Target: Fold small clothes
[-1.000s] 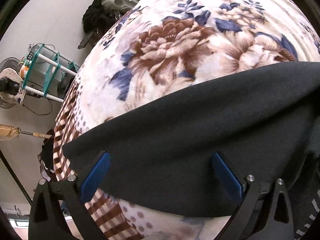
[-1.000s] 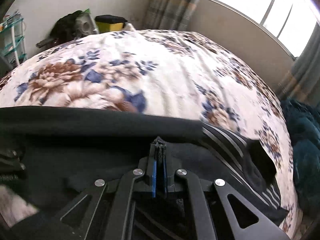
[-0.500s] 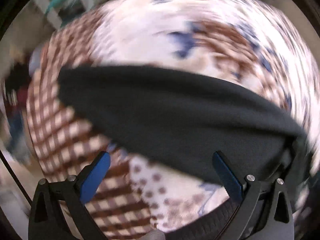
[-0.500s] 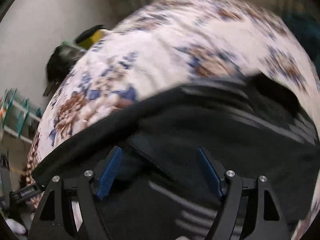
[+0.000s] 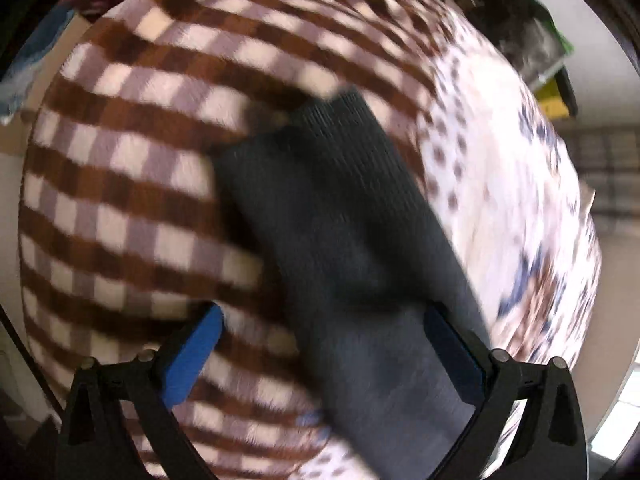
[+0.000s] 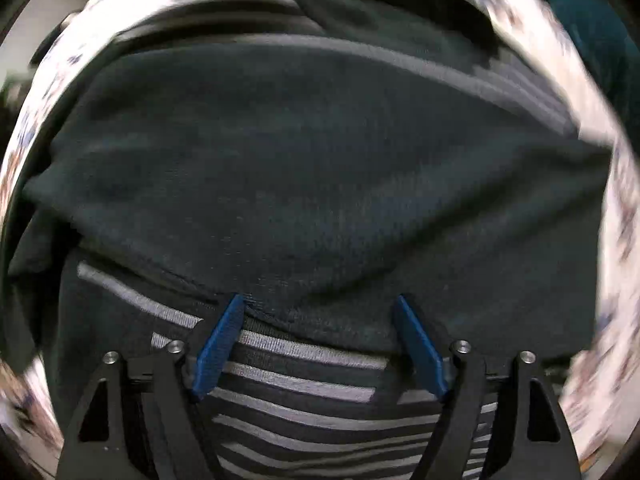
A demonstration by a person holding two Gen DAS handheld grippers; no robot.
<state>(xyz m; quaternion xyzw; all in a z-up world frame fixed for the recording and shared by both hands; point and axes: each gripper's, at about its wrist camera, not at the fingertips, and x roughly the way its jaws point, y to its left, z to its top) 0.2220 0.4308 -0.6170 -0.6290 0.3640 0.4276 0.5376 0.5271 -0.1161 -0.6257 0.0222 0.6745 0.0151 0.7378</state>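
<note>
A dark garment (image 6: 320, 168) with grey stripes lies on the bed, folded over itself. In the right wrist view it fills most of the frame, with the striped part (image 6: 312, 400) nearest me. My right gripper (image 6: 320, 316) is open, its blue pads (image 6: 218, 344) just above the fold edge, holding nothing. In the left wrist view a dark ribbed end of the garment (image 5: 344, 216) runs from the lower right up toward the middle over the blanket. My left gripper (image 5: 324, 328) is open and empty above it. Both views are motion-blurred.
The bed is covered by a blanket, brown-and-cream checked (image 5: 132, 168) on one part and floral (image 5: 520, 200) on the other. Dark clutter and a yellow box (image 5: 552, 92) lie beyond the bed. A teal cloth (image 6: 600, 32) lies at the bed's far right.
My right gripper opened and let go of the garment edge, then tipped down over the fold. My left gripper stayed open and swung round toward the checked end of the blanket.
</note>
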